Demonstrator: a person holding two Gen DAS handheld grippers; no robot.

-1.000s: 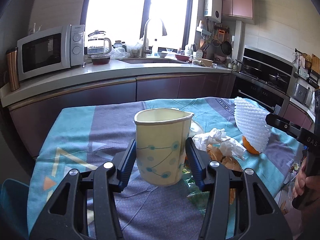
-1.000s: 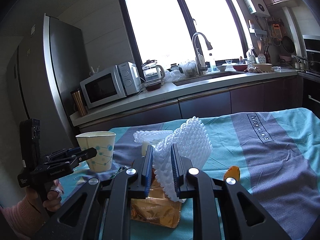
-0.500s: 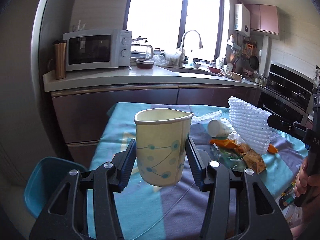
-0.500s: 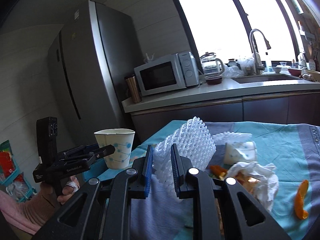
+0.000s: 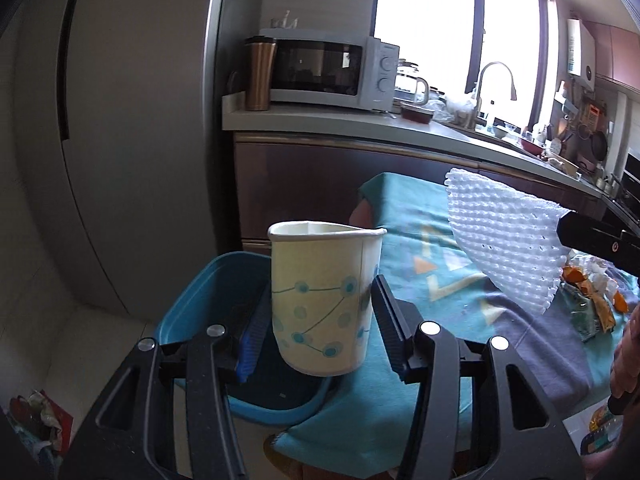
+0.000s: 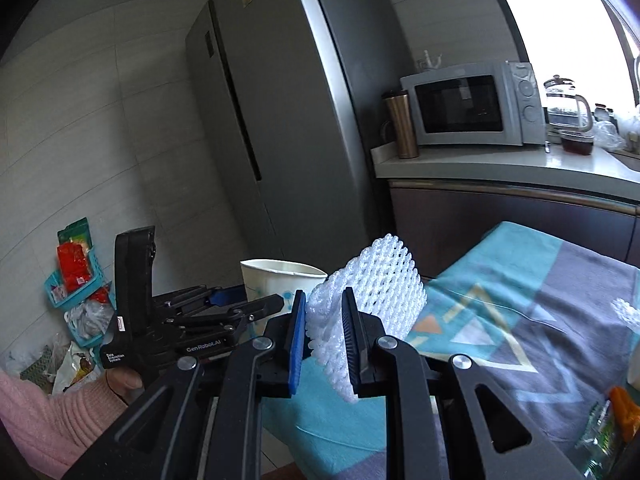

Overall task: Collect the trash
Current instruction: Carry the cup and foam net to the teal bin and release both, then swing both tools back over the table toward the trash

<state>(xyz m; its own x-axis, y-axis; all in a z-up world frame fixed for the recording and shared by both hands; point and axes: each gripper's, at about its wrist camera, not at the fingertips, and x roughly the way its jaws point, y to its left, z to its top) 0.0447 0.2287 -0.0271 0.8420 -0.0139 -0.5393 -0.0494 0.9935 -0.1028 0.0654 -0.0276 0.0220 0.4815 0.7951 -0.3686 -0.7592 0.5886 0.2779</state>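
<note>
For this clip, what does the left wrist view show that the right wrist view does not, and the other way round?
Only the left wrist view shows the blue plastic bin on the floor beside the table, under the left gripper and its cream paper cup with blue dots, plus the sink faucet.

Only the right wrist view shows the teal basket of packets by the wall and the pink sleeve.

Both show the cup, the white foam fruit net clamped in the right gripper, the white microwave and the teal-and-grey tablecloth.
</note>
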